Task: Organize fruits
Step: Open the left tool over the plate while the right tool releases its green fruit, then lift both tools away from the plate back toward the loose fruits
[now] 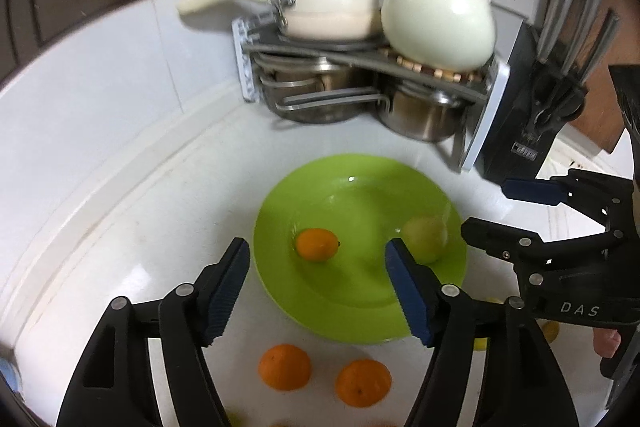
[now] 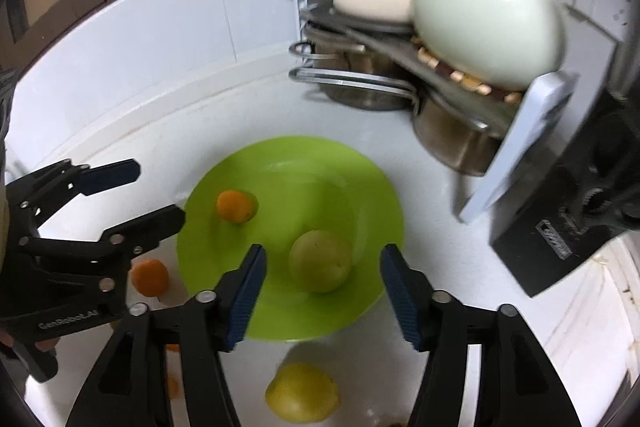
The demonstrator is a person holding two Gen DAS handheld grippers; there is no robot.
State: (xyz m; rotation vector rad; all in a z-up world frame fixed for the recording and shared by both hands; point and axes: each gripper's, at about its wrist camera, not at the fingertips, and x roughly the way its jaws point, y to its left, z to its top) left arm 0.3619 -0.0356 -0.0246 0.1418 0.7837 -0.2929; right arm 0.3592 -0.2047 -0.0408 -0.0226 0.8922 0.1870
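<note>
My left tool (image 1: 318, 291) hangs over the near-left edge of the round lime-green plastic plate (image 1: 360, 307), its blue-padded jaws spread apart with nothing between them. Beyond its pads a small orange citrus fruit (image 1: 317, 245) lies on the left part of the plate, clear of both fingers. To its right, also on the plate, sits a pale green round fruit (image 1: 425, 239) — apart from the orange one, toward the plate's right side. On the white worktop (image 1: 120, 227) just in front of the plate two larger oranges (image 1: 284, 367) lie side by side, close together.

Behind the plate a grey metal pot rack (image 1: 360, 67) stands against the white tiled wall, carrying cream saucepans with pale handles, a cream round kettle (image 1: 438, 19) on its top shelf and steel pots beneath. To the right of the rack stands a black knife block (image 1: 532, 131).

My right tool (image 2: 322, 293) is over the near-right part of the plate; its jaws also stand apart and empty. In its own view the green fruit sits on the plate ahead of the gap between the pads, touching neither. Nearer to me, off the plate on the worktop, lies a yellow-green round fruit (image 2: 303, 393), partly under the tool.
</note>
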